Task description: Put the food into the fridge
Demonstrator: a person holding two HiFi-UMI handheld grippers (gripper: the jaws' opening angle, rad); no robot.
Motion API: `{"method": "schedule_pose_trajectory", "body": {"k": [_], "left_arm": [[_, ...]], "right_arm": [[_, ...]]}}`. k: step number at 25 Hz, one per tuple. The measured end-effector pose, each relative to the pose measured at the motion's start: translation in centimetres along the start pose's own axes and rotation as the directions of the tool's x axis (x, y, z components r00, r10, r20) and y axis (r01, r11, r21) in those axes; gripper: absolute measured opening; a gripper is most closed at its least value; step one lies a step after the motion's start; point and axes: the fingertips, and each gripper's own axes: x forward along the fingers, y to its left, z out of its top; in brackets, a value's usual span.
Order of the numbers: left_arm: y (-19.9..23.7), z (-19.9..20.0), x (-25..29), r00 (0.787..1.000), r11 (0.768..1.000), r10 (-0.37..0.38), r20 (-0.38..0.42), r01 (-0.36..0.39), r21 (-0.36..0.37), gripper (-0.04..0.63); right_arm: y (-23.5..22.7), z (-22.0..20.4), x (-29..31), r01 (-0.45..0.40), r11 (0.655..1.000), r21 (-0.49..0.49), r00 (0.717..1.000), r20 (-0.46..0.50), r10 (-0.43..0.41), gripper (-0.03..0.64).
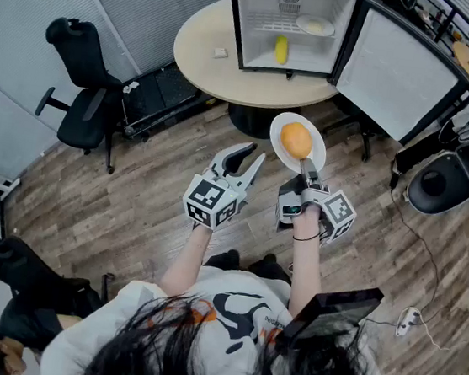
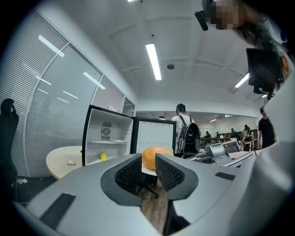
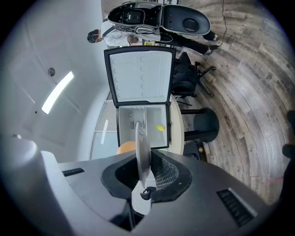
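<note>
A white plate [image 1: 297, 145] carrying an orange [image 1: 296, 139] is held out in front of me, my right gripper [image 1: 306, 169] shut on its near rim. In the right gripper view the plate [image 3: 142, 152] stands edge-on between the pads, with the orange [image 3: 125, 147] behind it. My left gripper [image 1: 243, 163] hovers just left of the plate, open and with nothing in it; its view shows the orange [image 2: 155, 156] beyond the fingertips. The mini fridge [image 1: 292, 28] stands open on a round table [image 1: 202, 51]. A yellow fruit [image 1: 280, 49] lies on its floor and a plate of food [image 1: 315, 26] sits on its shelf.
The fridge door [image 1: 401, 71] swings out to the right. A black office chair [image 1: 84, 96] stands at the left, and black bags and cases [image 1: 443, 183] with cables sit at the right. A person with a backpack [image 2: 185, 133] stands beyond the fridge.
</note>
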Motion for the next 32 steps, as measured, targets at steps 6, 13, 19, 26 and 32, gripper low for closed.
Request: {"method": "schedule_pose_trajectory", "body": {"k": [6,13,19,26,32], "left_arm": [[-0.2,-0.7,0.8,1.000,1.000,-0.001,-0.005,0.001,0.003,0.086],[-0.2,-1.2,1.1,1.000,1.000,-0.002,-0.002,0.002,0.001,0.086],[-2.5,-1.0,5.4,1.000,0.999,0.000,-0.019,0.001,0.032,0.086],[-1.6,-2.4,5.6,0.997,0.999,0.037,-0.064,-0.035,0.032,0.086],[-1.0,-2.2,6.6,0.997,0.999,0.041,-0.066,-0.039,0.032,0.086]], "right_arm": [[-0.8,0.5,0.5,0.017,1.000,-0.007,1.000,-0.009,-0.017,0.044],[-1.2,0.8,0.7,0.024,0.999,-0.027,0.999,-0.021,-0.024,0.044],[-1.3,5.9,1.4,0.037,0.999,-0.030,0.998,-0.052,-0.039,0.044],[-2.3,8.2,2.1,0.063,0.998,-0.023,0.995,-0.075,-0.065,0.044],[-2.3,8.7,3.2,0.059,0.998,-0.009,0.994,-0.094,-0.059,0.044]]}}
